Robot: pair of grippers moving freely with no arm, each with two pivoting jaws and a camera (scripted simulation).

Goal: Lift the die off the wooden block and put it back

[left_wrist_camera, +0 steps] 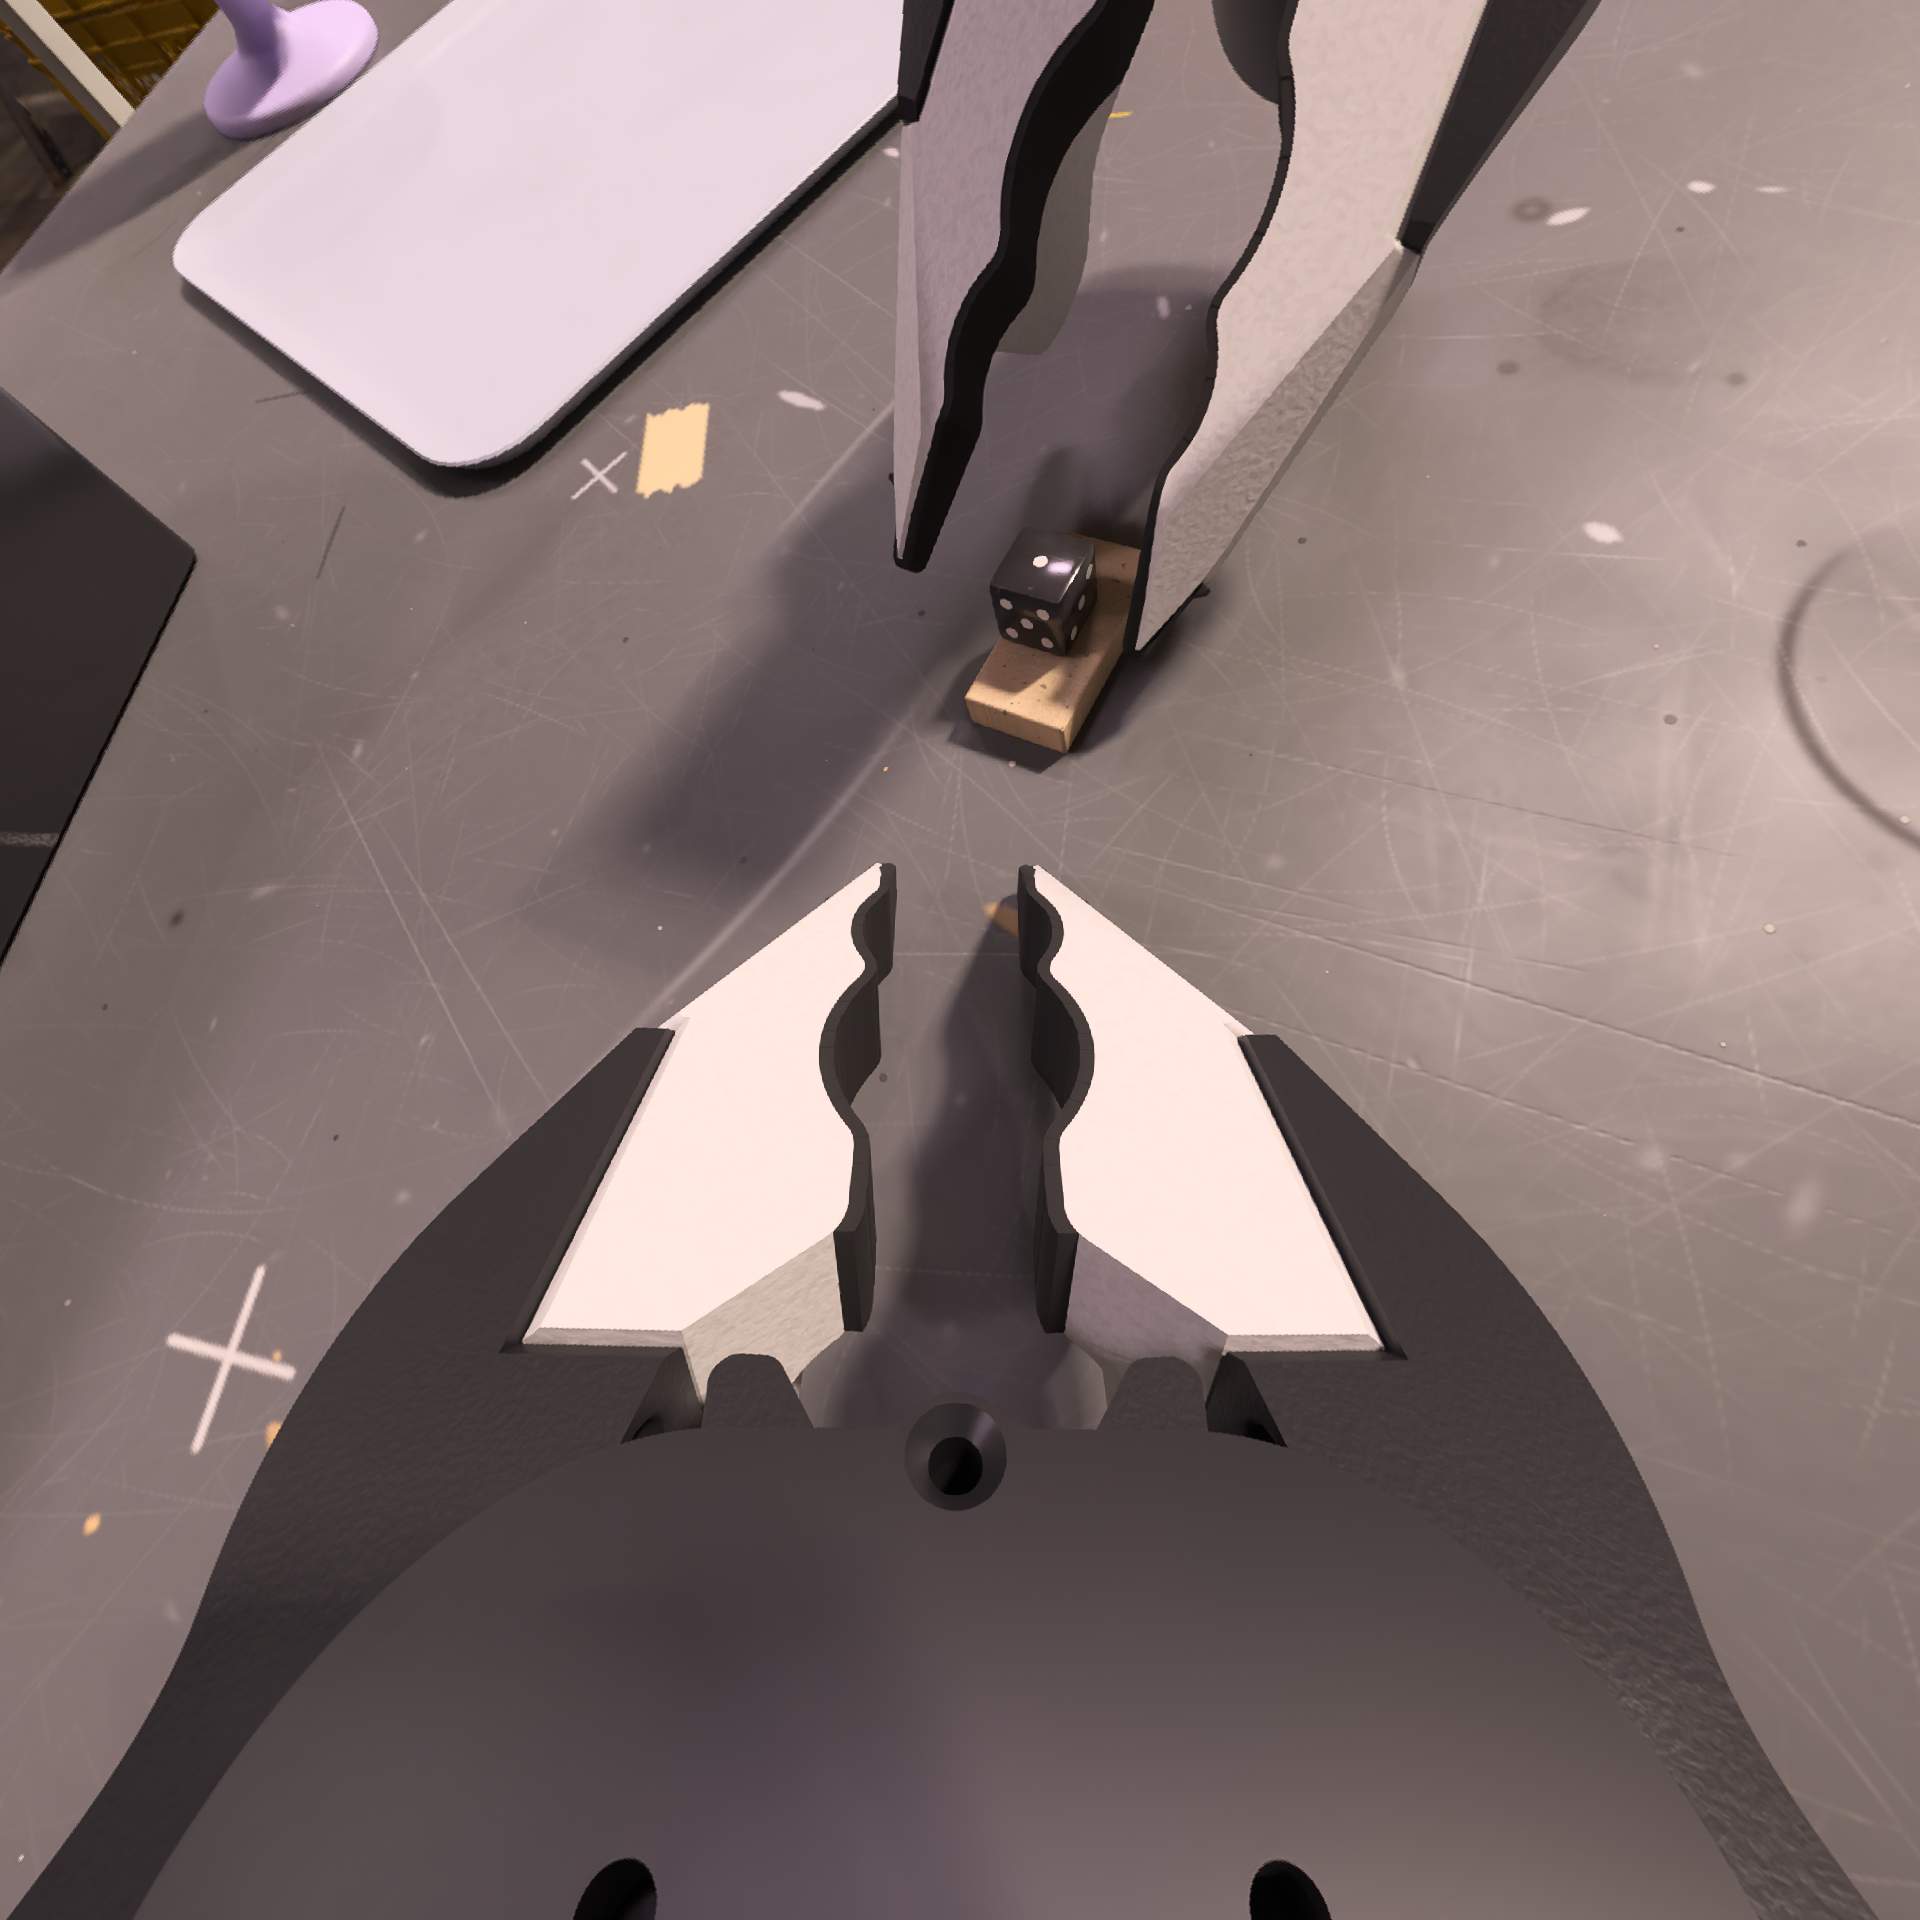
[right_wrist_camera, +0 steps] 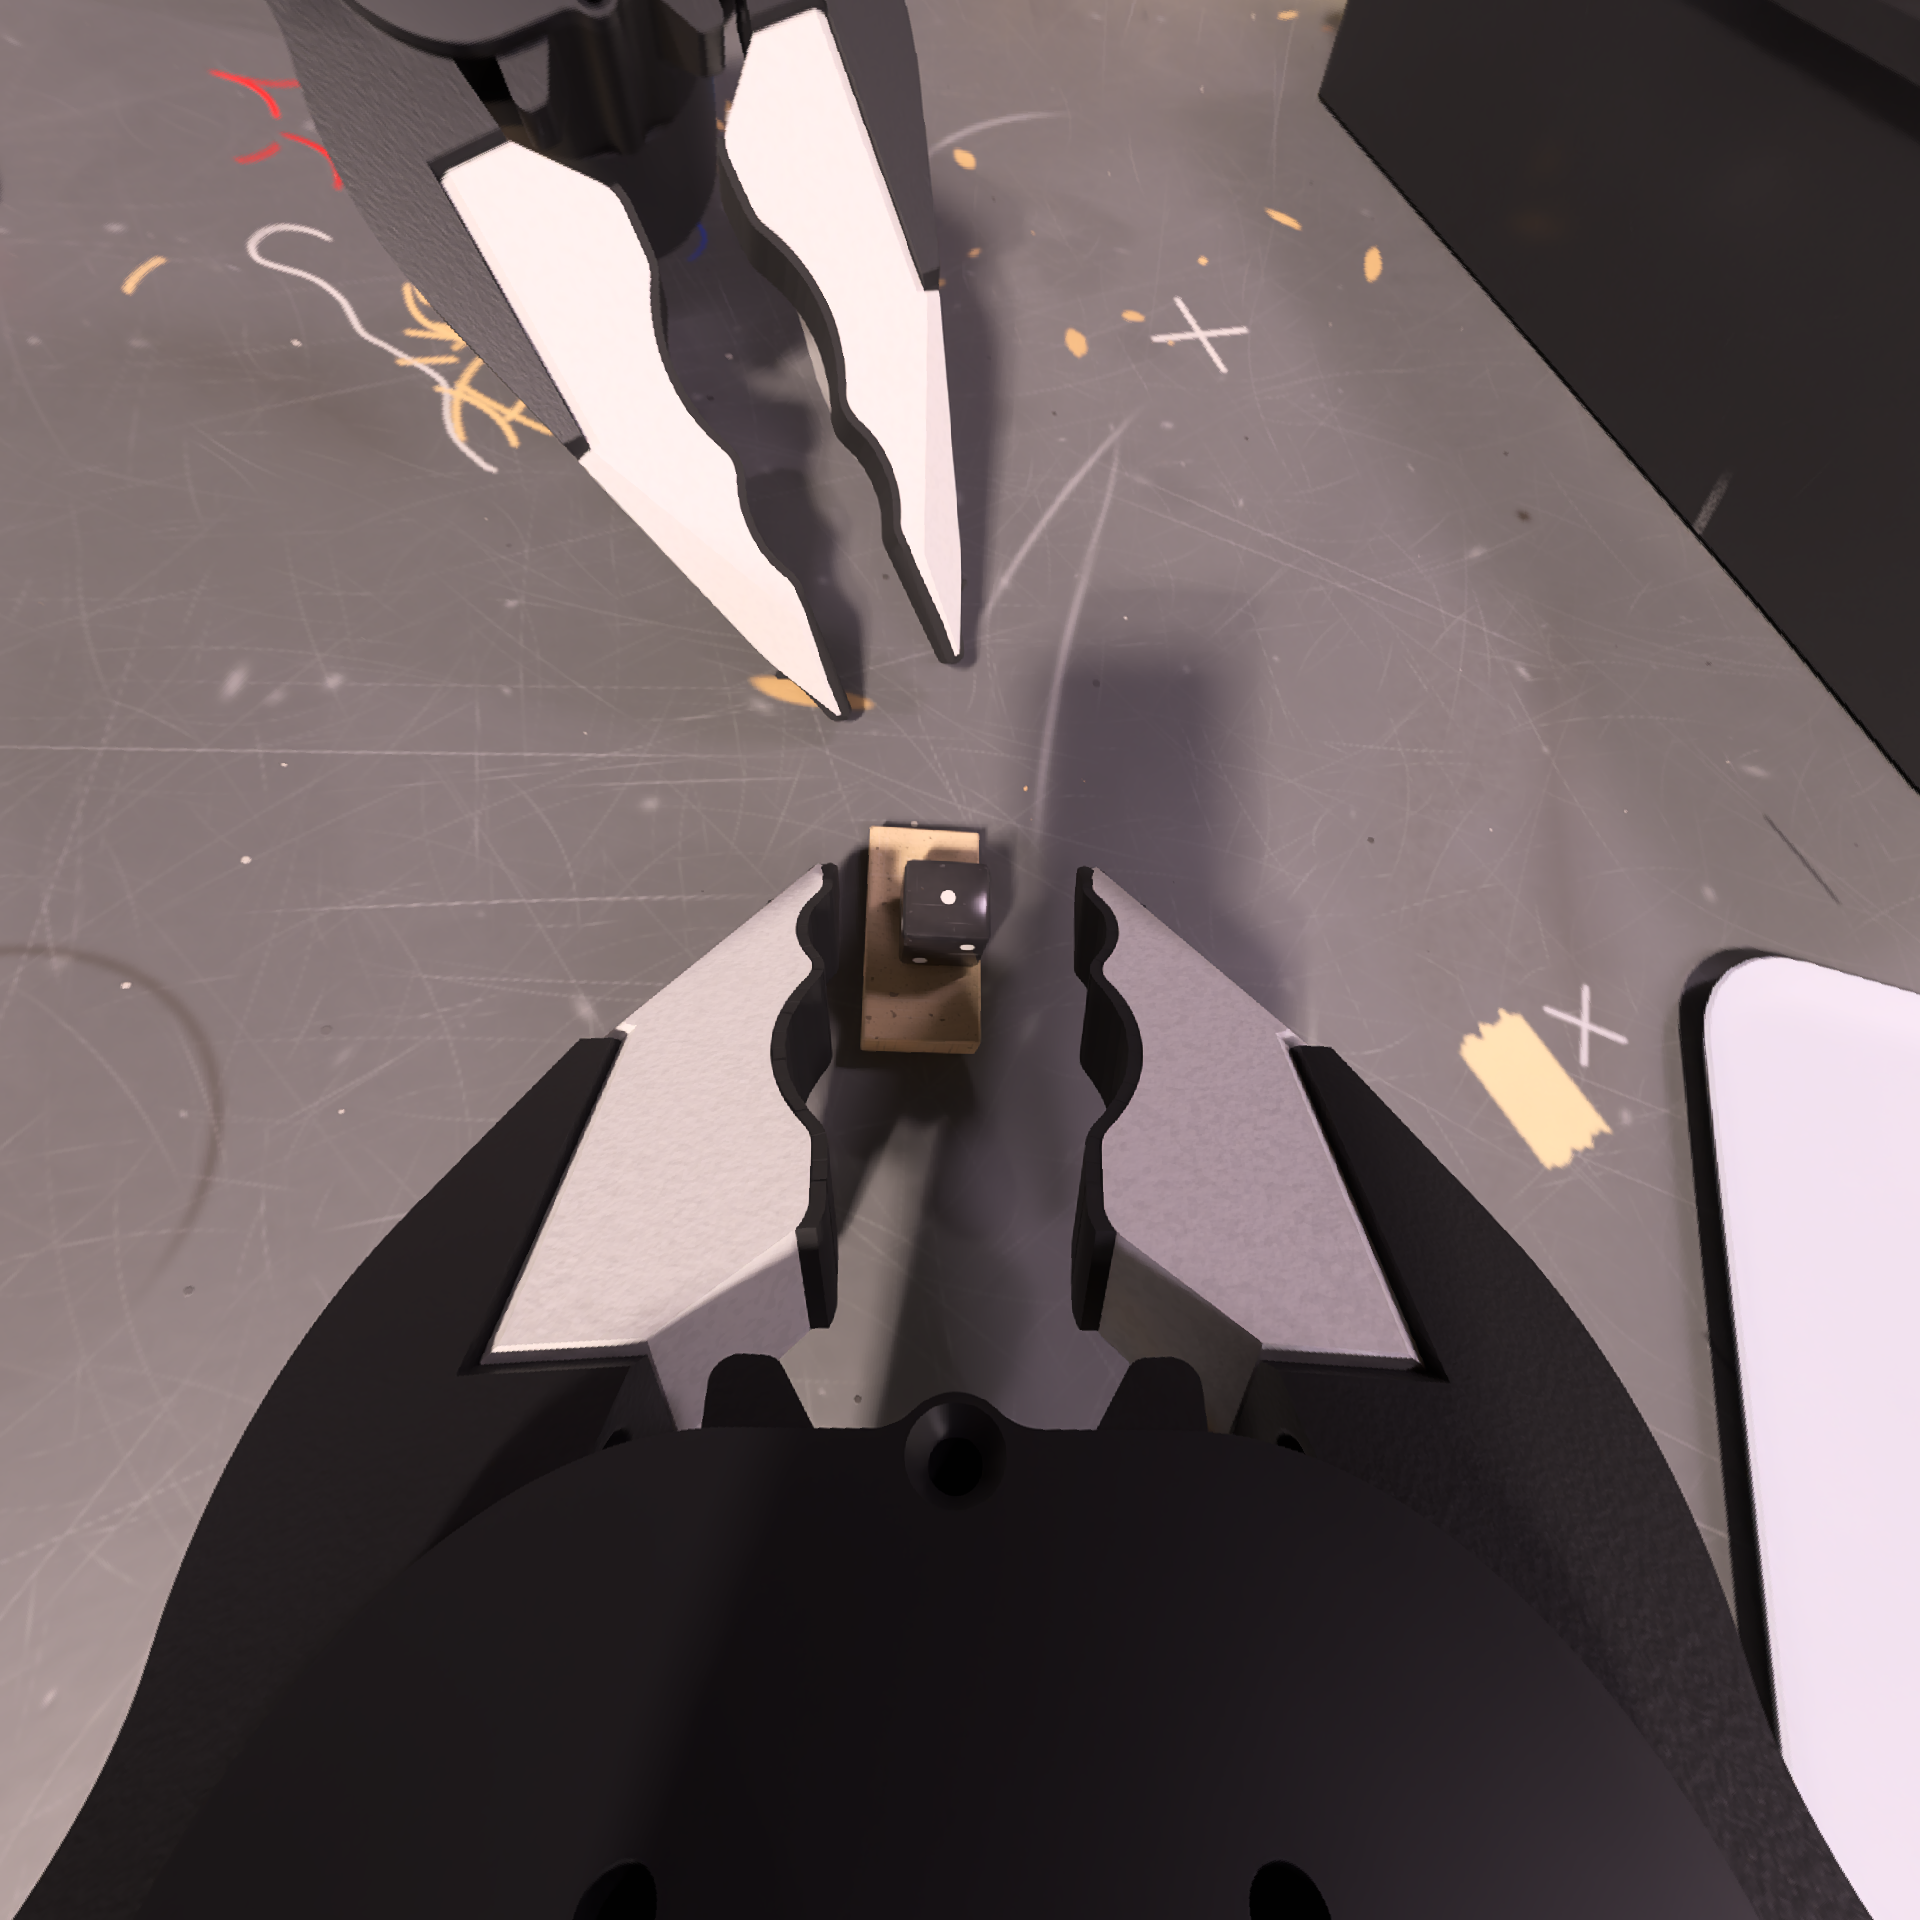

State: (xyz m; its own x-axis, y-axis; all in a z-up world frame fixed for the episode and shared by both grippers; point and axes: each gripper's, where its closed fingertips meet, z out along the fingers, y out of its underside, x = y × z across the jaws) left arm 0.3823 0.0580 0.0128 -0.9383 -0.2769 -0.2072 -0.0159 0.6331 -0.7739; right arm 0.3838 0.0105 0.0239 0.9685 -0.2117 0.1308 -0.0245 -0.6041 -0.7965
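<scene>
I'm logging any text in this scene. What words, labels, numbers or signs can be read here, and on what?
No words, labels, brands or numerals can be read.
die: white pips only, a single one on top.
table: chalk crosses, not letters.
scribbles in white, red and orange on the table: not legible as text.
</scene>
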